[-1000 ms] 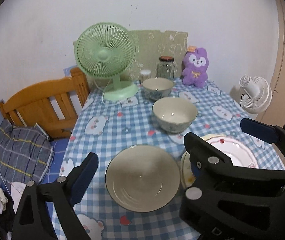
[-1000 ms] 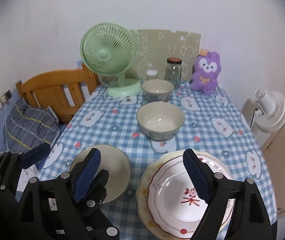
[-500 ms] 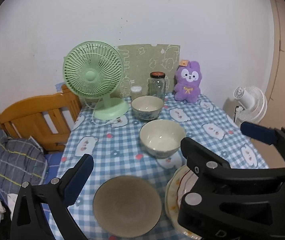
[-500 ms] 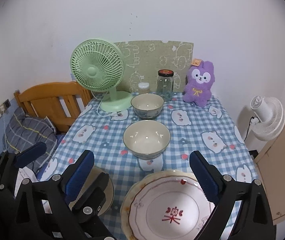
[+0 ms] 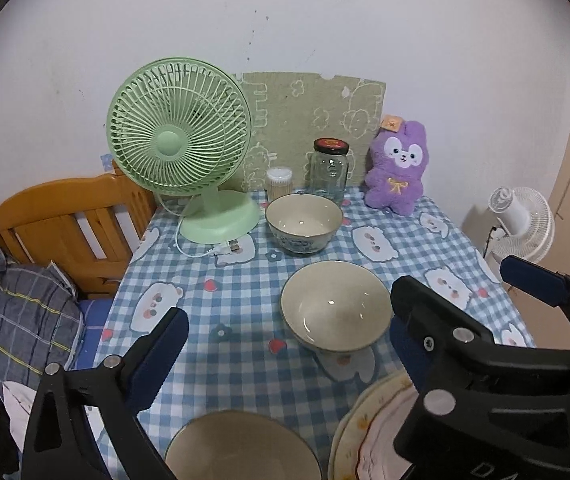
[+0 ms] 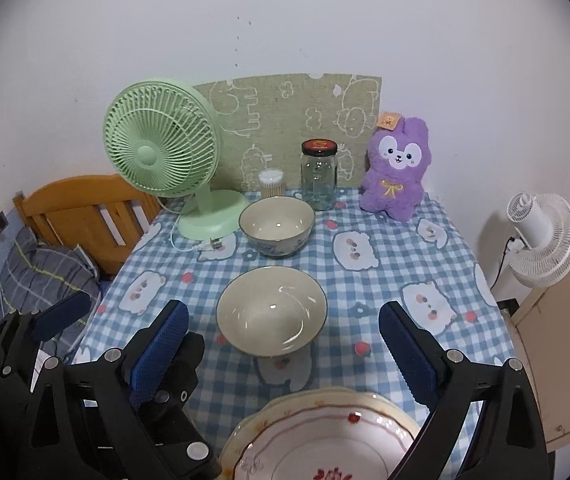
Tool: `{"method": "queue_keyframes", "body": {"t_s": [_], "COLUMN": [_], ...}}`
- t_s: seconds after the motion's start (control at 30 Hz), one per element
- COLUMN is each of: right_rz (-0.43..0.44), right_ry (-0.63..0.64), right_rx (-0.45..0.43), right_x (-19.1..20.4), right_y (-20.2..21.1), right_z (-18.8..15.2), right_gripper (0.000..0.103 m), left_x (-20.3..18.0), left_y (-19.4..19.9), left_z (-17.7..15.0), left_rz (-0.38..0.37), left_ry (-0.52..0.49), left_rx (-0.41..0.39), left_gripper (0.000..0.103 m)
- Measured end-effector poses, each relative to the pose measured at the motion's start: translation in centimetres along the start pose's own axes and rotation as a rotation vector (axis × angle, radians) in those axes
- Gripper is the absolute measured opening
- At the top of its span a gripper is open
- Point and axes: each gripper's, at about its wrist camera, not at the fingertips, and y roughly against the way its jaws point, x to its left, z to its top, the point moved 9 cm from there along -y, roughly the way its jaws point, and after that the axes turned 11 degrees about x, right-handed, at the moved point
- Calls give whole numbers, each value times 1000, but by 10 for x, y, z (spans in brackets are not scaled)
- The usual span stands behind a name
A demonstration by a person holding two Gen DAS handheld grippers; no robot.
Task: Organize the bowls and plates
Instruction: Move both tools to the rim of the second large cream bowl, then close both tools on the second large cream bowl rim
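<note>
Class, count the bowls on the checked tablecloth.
3: blue-patterned bowl beside the green fan's base, plain bowl mid-table, and near-edge bowl, partly cut off. Others may be hidden.

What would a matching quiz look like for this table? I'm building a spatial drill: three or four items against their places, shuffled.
Items:
1. green fan
2. purple plush rabbit
3. glass jar
4. red-patterned plate

Places:
A. nearest edge of the table
B. far right corner
C. far left corner
D. at the back, between fan and rabbit

Pairs: 1-C, 2-B, 3-D, 4-A
</note>
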Motion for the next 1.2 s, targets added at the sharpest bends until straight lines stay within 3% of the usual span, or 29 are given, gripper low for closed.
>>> {"method": "queue_keyframes", "body": {"t_s": [0.03,0.5,0.63,0.8,0.9,1.2], "right_rz": [-2,-5,-5,-10,-10,7], "right_ry": [7,-20,-59,-68,-57,-87], "right_rx": [3,40,101,137,167,227], "right_x": [-1,-23,-33,-39,-41,-48], "right_y": [-5,-63,-87,-107,-121,-150], "right_z": [4,28,27,22,19,7], "right_gripper": [98,94,78,77,69,58], "left_x": [-1,11,10,8,7,2], "left_y": [-4,-66,-88,-111,-123,-148], "left_z": [2,33,34,32,29,17], "left_rz": [1,71,72,58,58,20], "left_ry": [-7,-12,-23,-22,-35,-39], "left_rx": [10,68,113,164,192,283], "left_gripper": [92,91,83,77,70,54]}}
